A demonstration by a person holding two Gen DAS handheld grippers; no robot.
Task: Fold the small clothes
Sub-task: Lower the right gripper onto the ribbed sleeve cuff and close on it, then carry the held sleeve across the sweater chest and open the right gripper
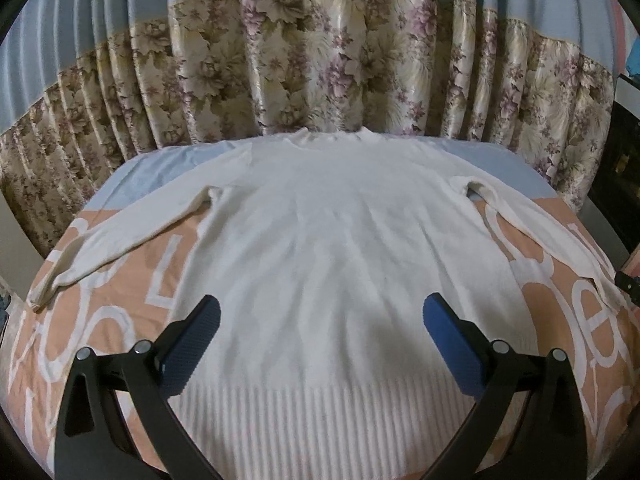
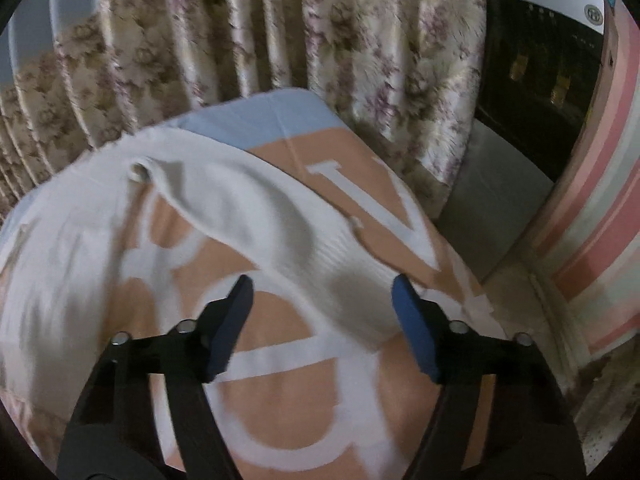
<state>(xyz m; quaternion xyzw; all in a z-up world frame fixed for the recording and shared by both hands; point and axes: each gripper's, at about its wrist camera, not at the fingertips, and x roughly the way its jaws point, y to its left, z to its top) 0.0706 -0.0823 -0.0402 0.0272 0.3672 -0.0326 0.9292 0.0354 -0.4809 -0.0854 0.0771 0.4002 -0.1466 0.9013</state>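
The left gripper hovers above the ribbed hem of the white sweater, its 2 fingers spread wide, holding nothing. The right gripper hangs over the right sleeve near the bed's right edge, fingers likewise wide apart and empty. The sweater lies flat, collar toward the curtain.

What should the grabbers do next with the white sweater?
Probably the right gripper should drop a little and pinch the sleeve cuff in front of it. The sweater lies flat on the blanket with both sleeves spread out, nothing is folded yet, and both grippers are open and empty. The left gripper hovers over the hem.
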